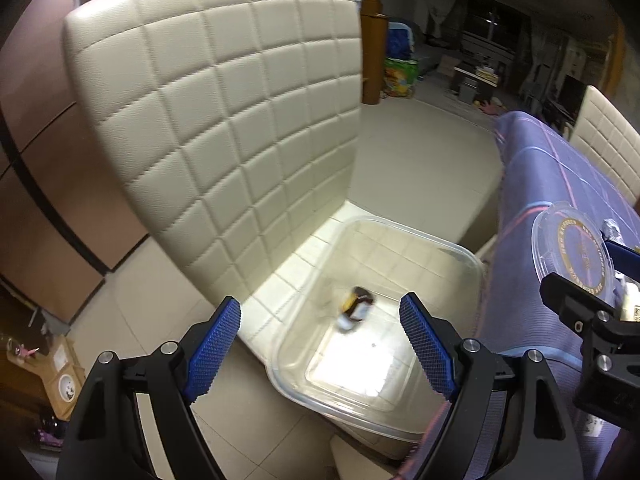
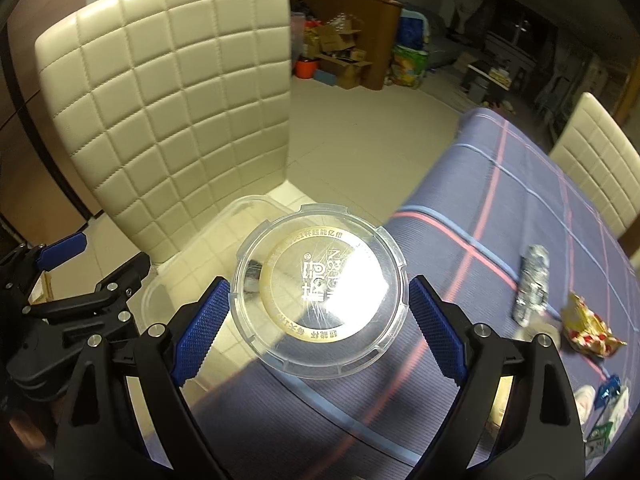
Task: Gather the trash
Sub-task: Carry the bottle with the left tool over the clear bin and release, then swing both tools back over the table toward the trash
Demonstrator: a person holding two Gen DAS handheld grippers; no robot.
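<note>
My left gripper [image 1: 320, 344] over cream quilted chair [image 1: 224, 92], jaws wide apart, nothing between pads. Below it, clear plastic tub [image 1: 460, 256] on chair seat; small dark-and-yellow wrapper [image 1: 356, 308] blurred inside tub, whether falling or lying I cannot tell. Right of that, my right gripper [image 2: 318, 320] gripping round clear lid [image 2: 320, 292] across its width, pads on both rims, at edge of table's purple checked cloth [image 2: 500, 184]. Farther right on cloth: crumpled silver wrapper [image 2: 532, 284], yellow-red snack wrapper [image 2: 588, 328], more scraps [image 2: 604, 412].
</note>
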